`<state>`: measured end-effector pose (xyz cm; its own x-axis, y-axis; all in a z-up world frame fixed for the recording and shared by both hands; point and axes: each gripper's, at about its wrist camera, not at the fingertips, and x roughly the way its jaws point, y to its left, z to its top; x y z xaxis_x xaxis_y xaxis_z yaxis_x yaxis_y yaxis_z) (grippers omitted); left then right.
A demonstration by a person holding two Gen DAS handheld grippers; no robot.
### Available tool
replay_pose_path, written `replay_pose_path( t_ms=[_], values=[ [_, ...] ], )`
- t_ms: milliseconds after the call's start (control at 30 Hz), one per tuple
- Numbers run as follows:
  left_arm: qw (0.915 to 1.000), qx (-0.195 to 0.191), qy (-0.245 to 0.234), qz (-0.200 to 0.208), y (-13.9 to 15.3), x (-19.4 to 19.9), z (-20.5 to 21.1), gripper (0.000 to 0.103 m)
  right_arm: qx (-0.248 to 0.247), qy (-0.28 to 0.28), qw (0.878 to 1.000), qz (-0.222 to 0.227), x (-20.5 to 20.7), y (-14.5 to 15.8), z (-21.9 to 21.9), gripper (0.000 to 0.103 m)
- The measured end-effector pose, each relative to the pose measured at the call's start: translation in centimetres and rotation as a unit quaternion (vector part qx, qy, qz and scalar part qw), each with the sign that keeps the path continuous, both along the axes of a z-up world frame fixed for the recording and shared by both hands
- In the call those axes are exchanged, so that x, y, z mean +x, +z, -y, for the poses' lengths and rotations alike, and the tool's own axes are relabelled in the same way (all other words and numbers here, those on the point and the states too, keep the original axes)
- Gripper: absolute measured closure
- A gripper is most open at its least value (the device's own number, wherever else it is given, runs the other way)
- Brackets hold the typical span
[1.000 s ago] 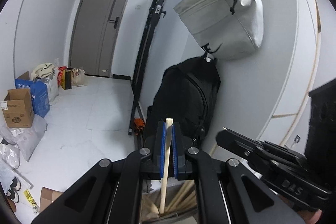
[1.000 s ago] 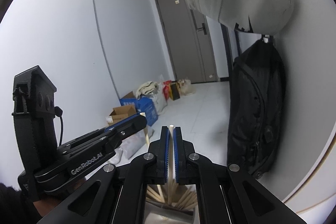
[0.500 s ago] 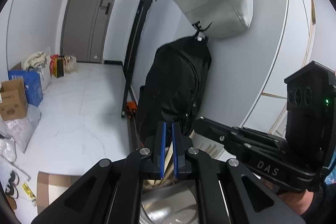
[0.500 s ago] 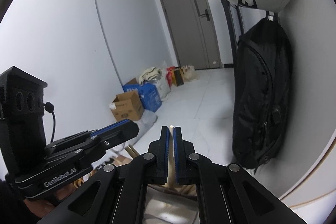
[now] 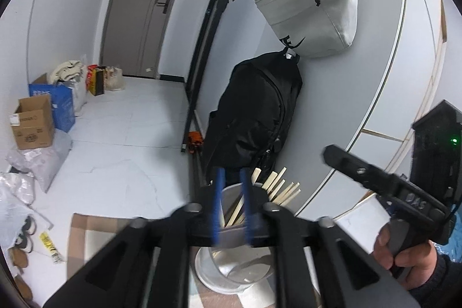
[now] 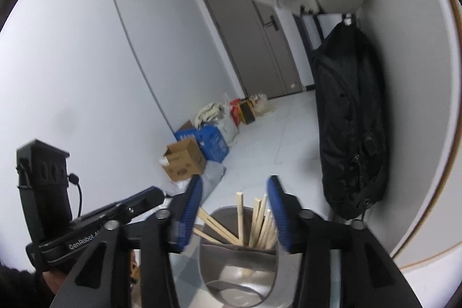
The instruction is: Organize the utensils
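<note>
A shiny metal utensil cup stands right below both grippers, also in the right wrist view. Several wooden chopsticks lean inside it, fanned out in the right wrist view. My left gripper is open by a small gap and empty, just above the cup's rim. My right gripper is open wide and empty above the chopsticks. Each gripper shows in the other's view, the right one and the left one.
A black backpack and a pale bag hang on the wall behind the cup. Cardboard and blue boxes and bags lie on the white floor at left. A grey door is far back. A checked mat lies under the cup.
Both grippers have let go of their chopsticks, which now stand in the cup. Both jaws have opened, the right one wide. Both grippers have tilted down over the cup.
</note>
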<state>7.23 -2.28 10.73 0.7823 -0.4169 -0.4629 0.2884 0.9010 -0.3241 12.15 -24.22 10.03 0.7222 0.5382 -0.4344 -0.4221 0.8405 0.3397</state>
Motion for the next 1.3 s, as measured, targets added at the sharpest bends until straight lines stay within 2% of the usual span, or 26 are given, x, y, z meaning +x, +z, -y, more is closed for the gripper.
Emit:
replay_pose_path(
  t_ms=[100,167,267,367,467,567,700,900,1300],
  values=[
    [0.9996,-0.002,0.026,0.011,0.8,-1.6,-0.1,0.05,0.007,-0.011,1.0,0.001,-1.5,0.6,0.6,0.041],
    [0.999,0.005,0.041,0.014,1.1,-2.4,0.0,0.039,0.001,-0.015,1.0,0.006,-2.7,1.0,0.7,0.031],
    [0.9981,0.019,0.057,0.015,1.7,-3.8,0.4,0.035,-0.007,-0.022,1.0,0.019,-4.7,1.6,0.9,0.019],
    [0.9972,0.031,0.068,0.009,1.9,-5.0,0.7,0.024,-0.01,-0.027,0.999,0.03,-6.5,1.9,1.1,0.01],
    [0.9958,0.045,0.077,0.017,2.5,-6.6,1.1,0.023,-0.007,-0.032,0.999,0.037,-8.5,2.0,1.2,0.003],
    [0.9947,0.055,0.083,0.023,3.1,-8.1,1.5,0.017,-0.013,-0.033,0.998,0.049,-10.5,2.2,1.3,0.0],
    [0.9927,0.062,0.096,0.037,3.8,-9.8,1.8,0.011,-0.03,-0.039,0.996,0.067,-12.9,2.7,1.1,0.0],
    [0.9897,0.066,0.114,0.056,4.3,-11.9,1.9,0.003,-0.021,-0.052,0.996,0.073,-15.4,2.9,1.7,0.0],
    [0.9882,0.071,0.118,0.067,4.4,-13.6,2.7,0.002,-0.03,-0.066,0.992,0.101,-17.9,3.9,2.0,0.0]
  ],
)
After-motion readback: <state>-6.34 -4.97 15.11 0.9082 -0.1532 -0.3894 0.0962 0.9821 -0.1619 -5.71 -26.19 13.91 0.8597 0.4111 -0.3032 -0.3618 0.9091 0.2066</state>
